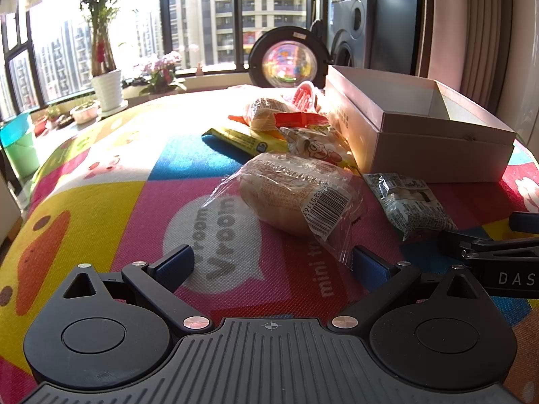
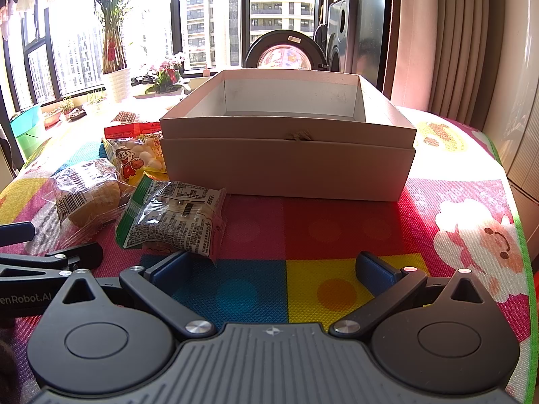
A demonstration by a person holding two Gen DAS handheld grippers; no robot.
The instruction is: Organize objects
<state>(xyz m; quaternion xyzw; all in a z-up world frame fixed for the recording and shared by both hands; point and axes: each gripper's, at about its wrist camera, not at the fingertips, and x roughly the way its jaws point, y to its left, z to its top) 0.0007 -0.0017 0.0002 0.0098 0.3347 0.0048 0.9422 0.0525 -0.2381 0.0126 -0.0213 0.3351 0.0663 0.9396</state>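
Both grippers, left gripper (image 1: 269, 266) and right gripper (image 2: 271, 266), splayed, empty; snack packs (image 2: 171, 215) beside box (image 2: 286, 168); box interior visible right wrist only.

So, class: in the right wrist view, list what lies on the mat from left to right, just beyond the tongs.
Clear-wrapped bread roll → green-edged snack packet → open cardboard box → Santa print on the mat.

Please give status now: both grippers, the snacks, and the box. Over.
Left gripper open, empty, facing bread pack. Right gripper open, empty, green snack pack by its left finger. Box open, looks empty. Nothing blocking.
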